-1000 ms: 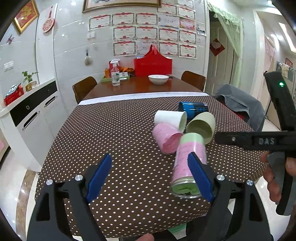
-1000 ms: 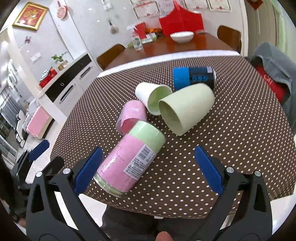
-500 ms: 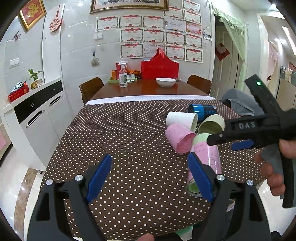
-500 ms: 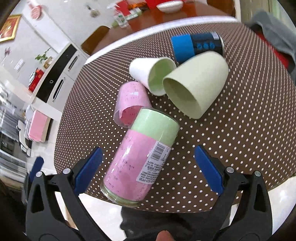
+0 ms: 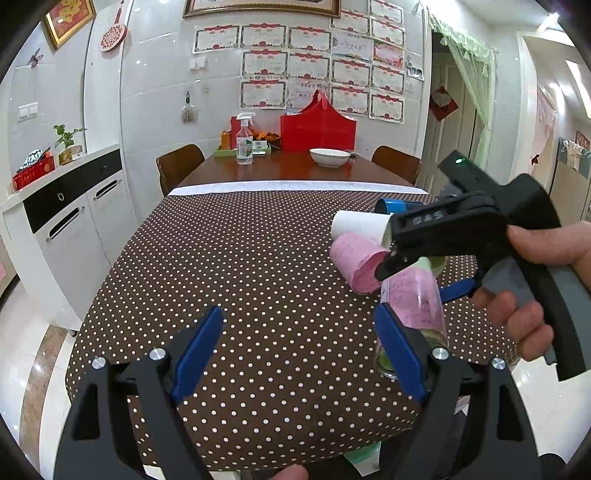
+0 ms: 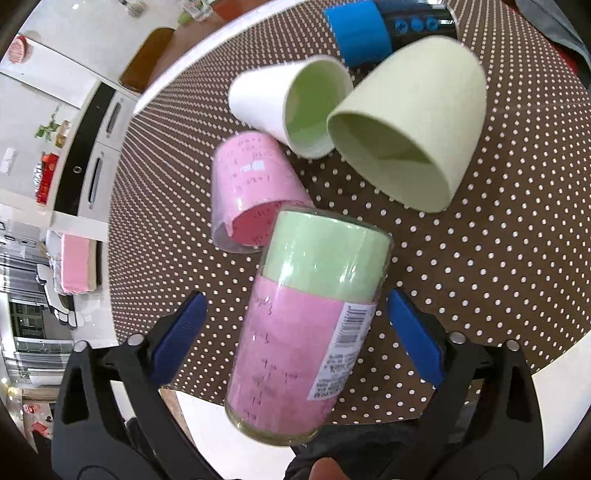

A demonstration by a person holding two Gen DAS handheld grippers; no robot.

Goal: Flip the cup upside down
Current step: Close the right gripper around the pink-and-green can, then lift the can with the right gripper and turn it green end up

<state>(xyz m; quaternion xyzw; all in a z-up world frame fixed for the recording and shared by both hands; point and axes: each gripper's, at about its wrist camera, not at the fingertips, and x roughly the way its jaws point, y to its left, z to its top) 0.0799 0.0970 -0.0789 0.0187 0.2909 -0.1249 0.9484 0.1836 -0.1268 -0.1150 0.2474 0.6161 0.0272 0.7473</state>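
Observation:
A tall glass cup with a pink and green paper lining (image 6: 306,325) lies on its side near the front edge of the dotted table; it also shows in the left wrist view (image 5: 417,306). My right gripper (image 6: 295,332) is open and straddles this cup from above, its blue pads (image 6: 415,338) on either side, not touching. My left gripper (image 5: 295,350) is open and empty, low over the table to the left of the cup. A small pink cup (image 6: 251,192), a white cup (image 6: 284,103) and a pale green cup (image 6: 410,125) lie on their sides beyond it.
A blue and black can (image 6: 384,29) lies behind the cups. The brown dotted tablecloth (image 5: 229,266) ends close under the tall cup. A wooden table with a white bowl (image 5: 329,157), spray bottle (image 5: 244,142) and red bag stands behind. White cabinets (image 5: 66,229) are at left.
My right gripper has moved forward and down over the tall pink and green cup, which now lies between its pads. My left gripper has tilted up and shifted left a little.

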